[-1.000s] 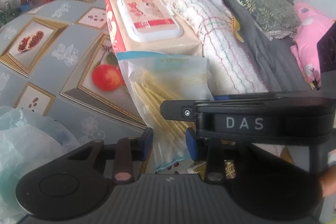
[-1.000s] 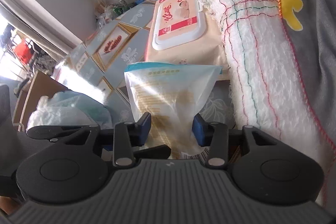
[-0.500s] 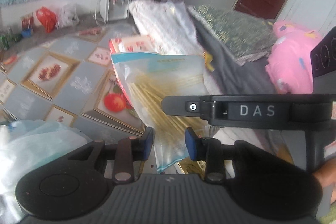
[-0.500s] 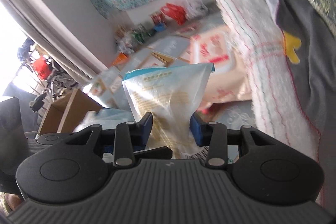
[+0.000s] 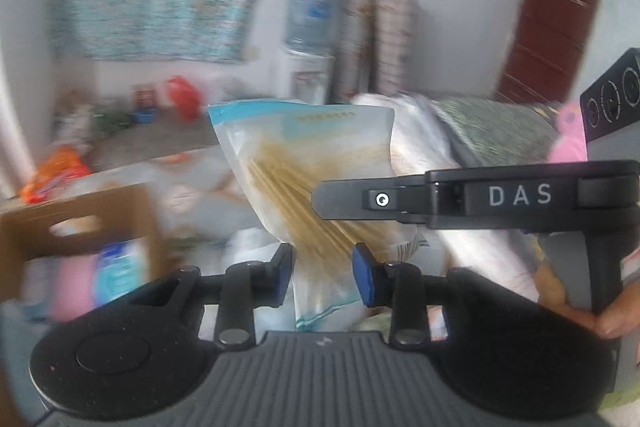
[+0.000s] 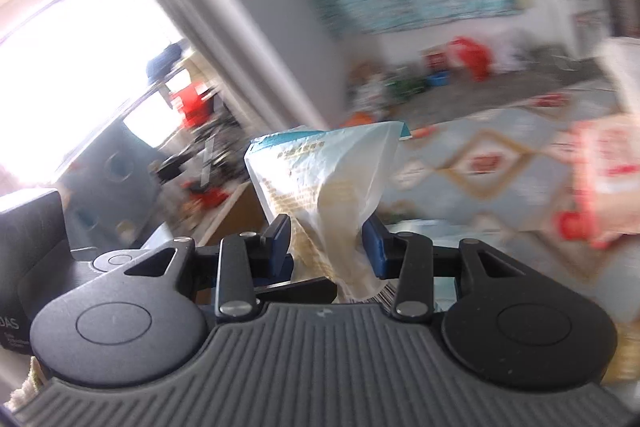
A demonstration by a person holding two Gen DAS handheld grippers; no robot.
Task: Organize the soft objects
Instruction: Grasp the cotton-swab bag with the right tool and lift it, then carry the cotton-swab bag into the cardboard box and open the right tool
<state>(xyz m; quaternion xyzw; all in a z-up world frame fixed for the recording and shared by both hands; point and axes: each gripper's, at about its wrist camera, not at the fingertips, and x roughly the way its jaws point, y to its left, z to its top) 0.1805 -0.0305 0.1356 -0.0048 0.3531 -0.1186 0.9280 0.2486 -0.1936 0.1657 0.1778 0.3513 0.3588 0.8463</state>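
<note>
- The bedding heap (image 5: 424, 147) is my landmark: a rolled white blanket, a patterned cushion and something pink piled along one side of the room, blurred just now.
- Beside that heap sits an open cardboard box (image 5: 80, 223), with a blue-and-white pack and something pink already inside. That looks like the place where the soft things are being gathered, so I judge the job partly done.
- Still lying out next to the heap is a pink-and-white wipes pack (image 6: 600, 179), so there is at least 1 more item to deal with after this one.
- The clear zip bag (image 5: 316, 179), filled with pale thin sticks, is up in the air in front of the heap, between it and the box, touching nothing below it.
- Its long axis stands roughly upright: the blue sealed edge points up, and the lower end hangs toward the person. The sticks inside slant a little off that line.
- The left gripper (image 5: 322, 277) pinches the bag near its lower edge, both blue pads on the plastic.
- The right gripper (image 6: 326, 245) pinches the same bag low down, crumpling it between its pads. So 2 tongs hold 1 bag.
</note>
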